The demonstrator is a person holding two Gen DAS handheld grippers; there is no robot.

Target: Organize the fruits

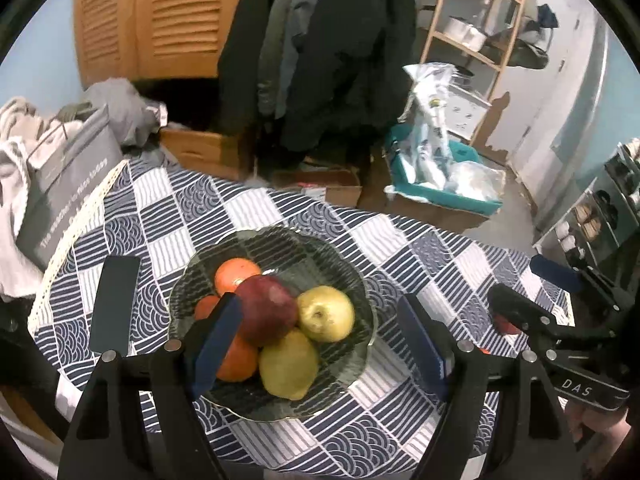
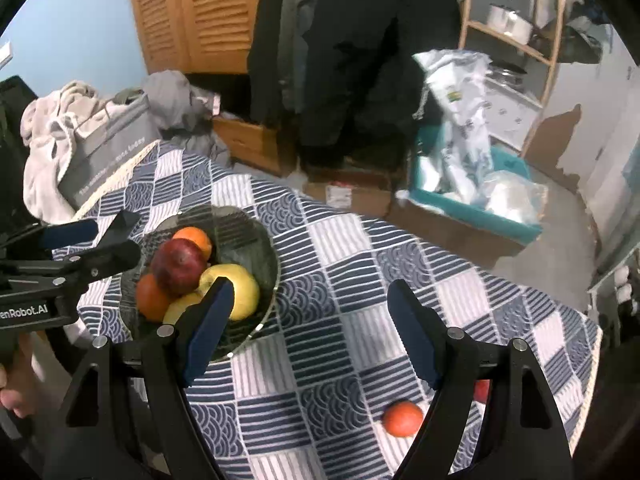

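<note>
- While both tongs hang above the table (image 2: pixel 344 240) with its blue-and-white patterned cloth, neither grips anything: the left gripper (image 1: pixel 320 344) stands released, its blue-padded fingers spread wide, with the glass bowl (image 1: pixel 360 280) showing below and between them.
- The right gripper (image 2: pixel 310 332) is likewise released, with only bare cloth showing in the gap between its fingers.
- Seen from the left tongs, the bowl holds a dark red apple (image 1: pixel 268 308) on top of the pile, a yellow-green apple (image 1: pixel 326 314) just to its right, and a lemon (image 1: pixel 288 364) nearest the tongs.
- An orange (image 1: pixel 236 274) lies at the far side of the pile, another orange fruit (image 1: pixel 238 360) sits partly hidden behind the left finger, and a third shows at the left side of the pile.
- Seen from the right tongs, the bowl lies to their left, its near rim hidden behind the left finger.
- A loose orange-red fruit (image 2: pixel 402 418) rests on the cloth just inside the right finger, close to the tongs and well apart from the bowl.
- A red fruit (image 2: pixel 482 390) peeks out behind that same finger; what kind it is cannot be told.
- A dark phone (image 1: pixel 116 304) lies flat on the cloth left of the bowl, beyond the left tongs' left finger.
</note>
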